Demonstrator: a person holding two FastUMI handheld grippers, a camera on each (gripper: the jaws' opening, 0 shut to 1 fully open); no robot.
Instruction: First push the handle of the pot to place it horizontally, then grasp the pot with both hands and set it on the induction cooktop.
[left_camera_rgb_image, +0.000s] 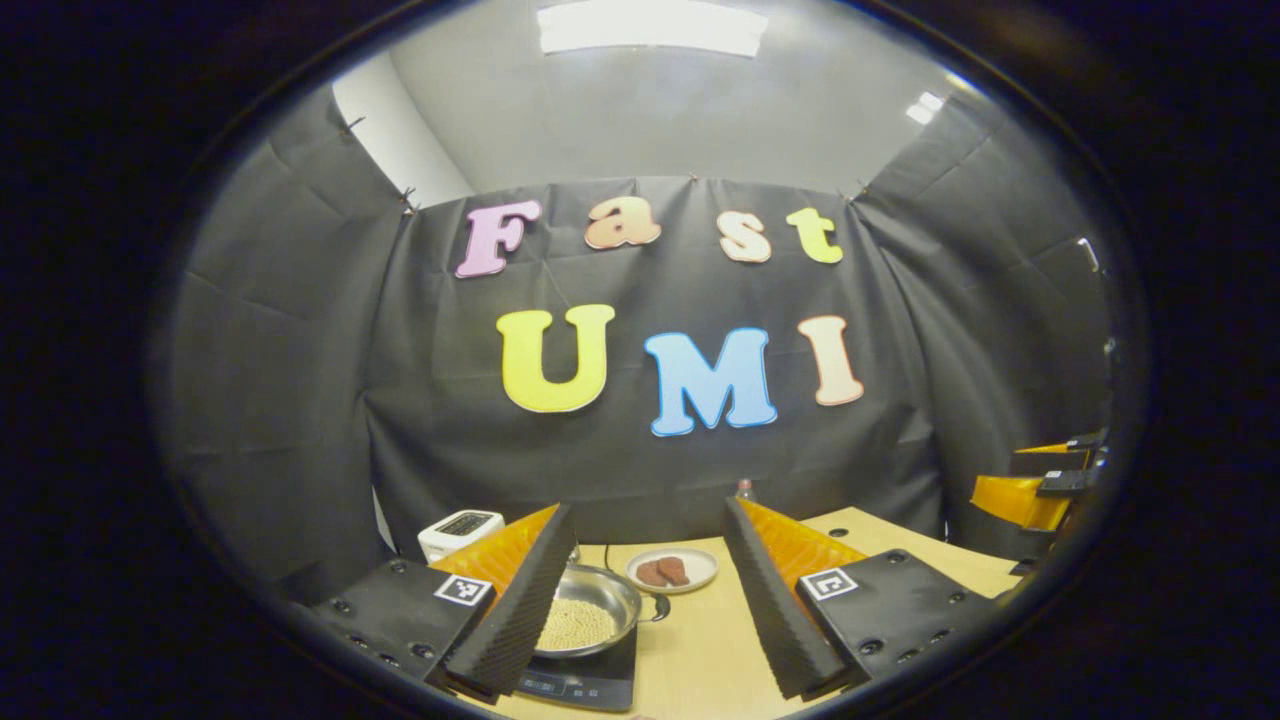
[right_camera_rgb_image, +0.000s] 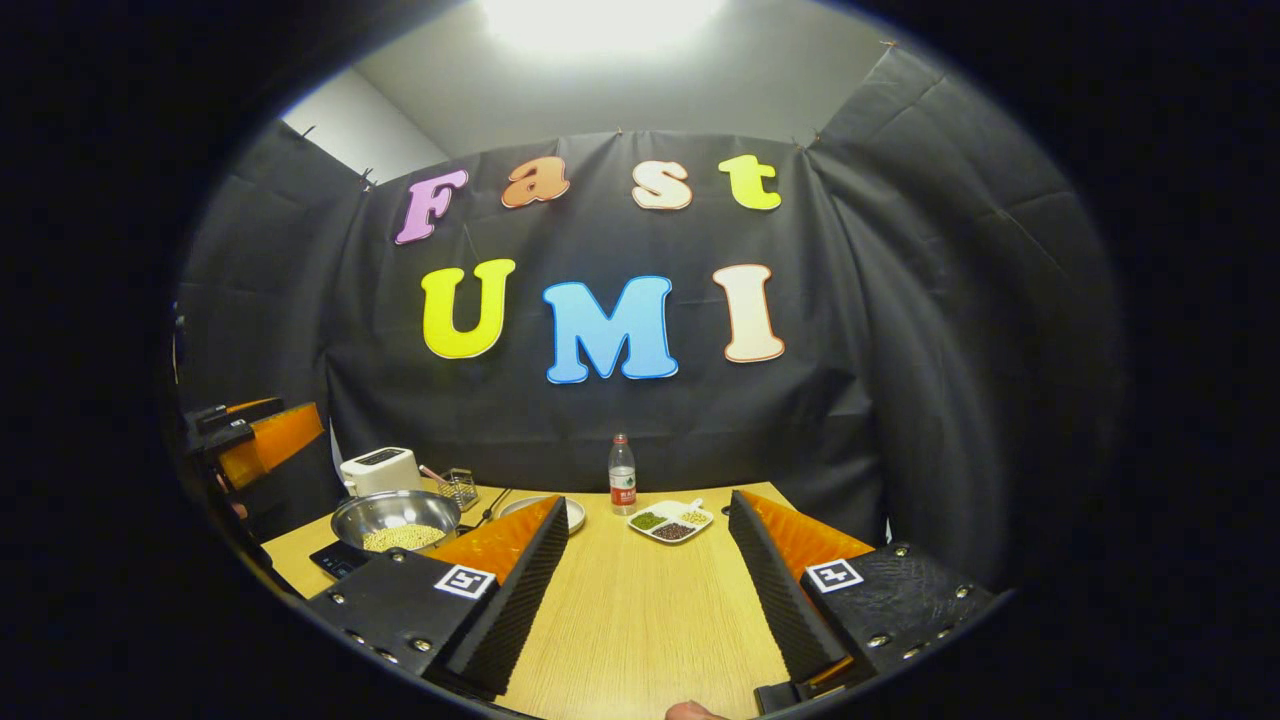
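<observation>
Left gripper view, left to right: white toaster at the back of the table, by the black cloth wall. The left hand-held gripper has its fingers spread wide apart, holding nothing. Just beside its left finger, partly hidden by it, the steel pot sits on the black induction cooktop; pale beans lie in the pot. Its dark handle sticks out to the right. Behind the pot, a small plate with two reddish-brown pieces. At the far right edge, the other gripper's orange and black parts hang above the table's end.

Right gripper view, left to right: orange and black parts of the other gripper at the left edge. Pot on the cooktop at the table's left side, toaster behind it, a small wire basket just right of it. The right hand-held gripper has its fingers wide apart, empty, well clear of the pot. Between its fingers, farther back: a plate rim, a water bottle, and a divided white dish of green, dark and pale grains.
</observation>
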